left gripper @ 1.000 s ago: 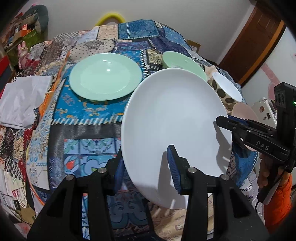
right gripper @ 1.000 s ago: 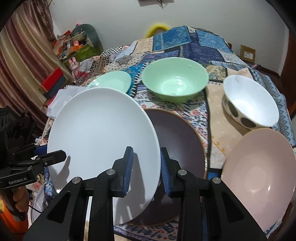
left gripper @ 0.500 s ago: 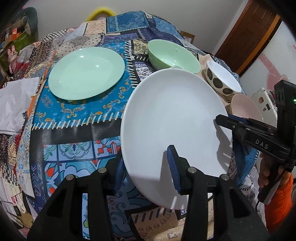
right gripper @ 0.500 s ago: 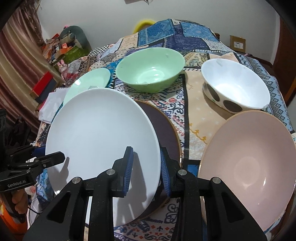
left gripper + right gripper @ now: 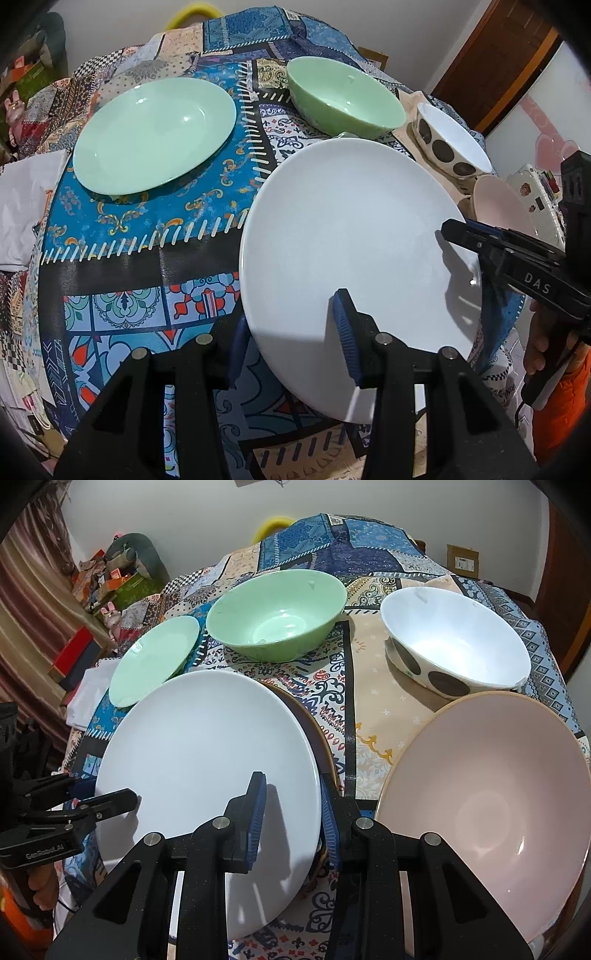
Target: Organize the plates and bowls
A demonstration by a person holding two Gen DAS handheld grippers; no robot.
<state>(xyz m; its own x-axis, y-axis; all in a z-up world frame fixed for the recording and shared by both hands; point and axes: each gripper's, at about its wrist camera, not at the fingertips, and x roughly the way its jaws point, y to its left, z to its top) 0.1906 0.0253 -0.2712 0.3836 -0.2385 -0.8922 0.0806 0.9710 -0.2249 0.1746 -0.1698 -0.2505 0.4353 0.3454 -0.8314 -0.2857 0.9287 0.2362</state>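
A large white plate is held above the patchwork tablecloth by both grippers. My left gripper is shut on its near-left rim, and my right gripper is shut on its near-right rim. The plate covers most of a dark brown plate under it. A mint green plate lies at the far left, also in the right wrist view. A green bowl, a white bowl with dark dots and a pink bowl stand to the right.
The round table carries a blue patterned cloth. A white folded cloth hangs at its left edge. Boxes and toys sit on the floor at the far left. A brown door stands at the far right.
Both grippers have carried the white plate forward and to the right over the table. The green plate and bowls appear nearer, and less of the brown plate shows.
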